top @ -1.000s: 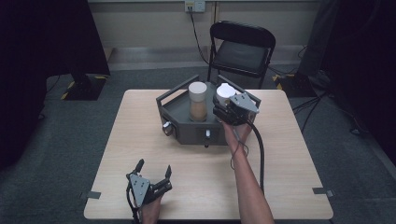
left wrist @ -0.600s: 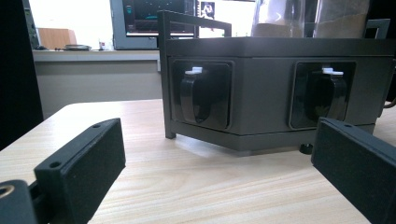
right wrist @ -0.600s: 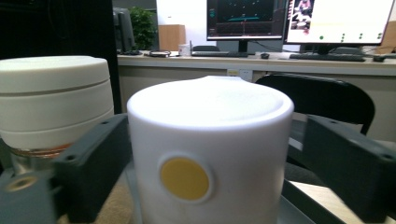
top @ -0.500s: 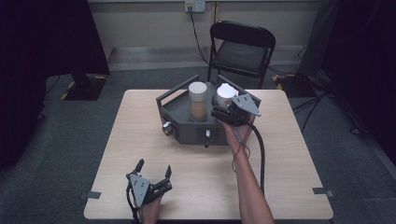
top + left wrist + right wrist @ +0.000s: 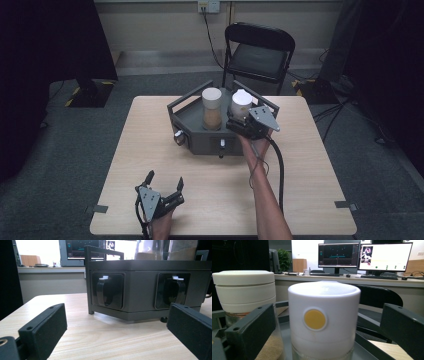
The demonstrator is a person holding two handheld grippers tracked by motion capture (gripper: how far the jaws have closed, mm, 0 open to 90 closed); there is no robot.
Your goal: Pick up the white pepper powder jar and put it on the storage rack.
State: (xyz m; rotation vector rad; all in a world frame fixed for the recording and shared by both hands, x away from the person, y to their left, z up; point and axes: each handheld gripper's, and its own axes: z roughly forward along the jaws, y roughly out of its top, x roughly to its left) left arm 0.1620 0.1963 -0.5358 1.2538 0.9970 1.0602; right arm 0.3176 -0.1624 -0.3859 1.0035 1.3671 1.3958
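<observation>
While the dark tray [image 5: 200,142] holds both jars:
Right gripper [image 5: 239,126]: jaws just opened, spread around white-capped jar [image 5: 323,320], not pressing, lined up for a grasp.
Left gripper [image 5: 164,186]: jaws spread, empty, near tray's front.

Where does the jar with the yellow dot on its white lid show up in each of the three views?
High view: the jar with the yellow dot stands in the dark tray, right of the taller jar, just beyond the right gripper.
Left gripper view: its glass body rises above the tray at the upper right; lid cut off.
Right gripper view: centre, between open jaws.
Shared landmark: the dark tray.
</observation>
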